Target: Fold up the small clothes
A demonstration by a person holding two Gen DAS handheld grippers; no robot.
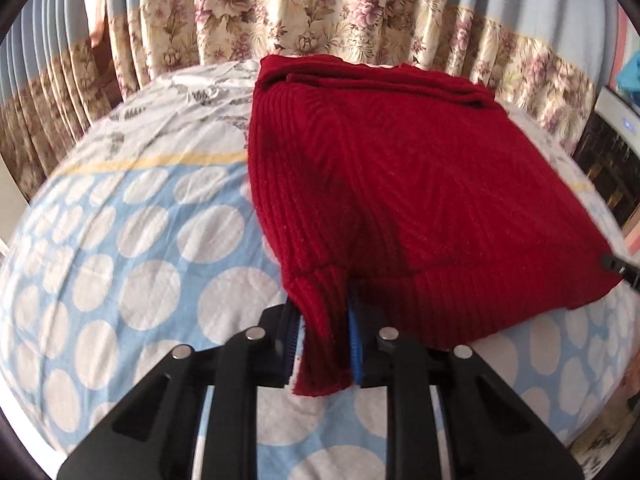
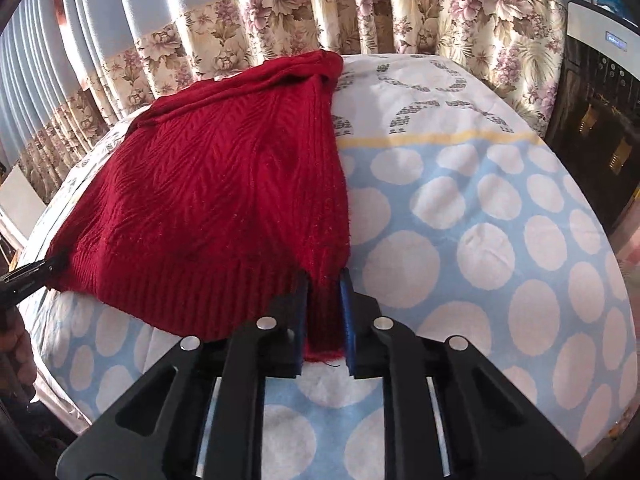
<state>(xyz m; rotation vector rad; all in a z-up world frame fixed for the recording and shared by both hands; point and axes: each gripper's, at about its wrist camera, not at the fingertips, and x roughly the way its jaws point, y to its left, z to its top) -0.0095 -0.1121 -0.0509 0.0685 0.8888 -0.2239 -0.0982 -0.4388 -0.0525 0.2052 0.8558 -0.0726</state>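
A dark red knitted sweater lies on a bed with its ribbed hem toward me and its far part bunched in folds. My left gripper is shut on the sweater's near left hem corner, which hangs between the blue pads. My right gripper is shut on the near right hem corner of the same sweater. The right gripper's tip shows at the right edge of the left wrist view. The left gripper's tip shows at the left edge of the right wrist view. The hem is stretched between both grippers.
The bed sheet is blue with white dots, white with grey leaf prints farther back. Floral and blue curtains hang behind the bed. A dark appliance with a white top stands at the bed's right.
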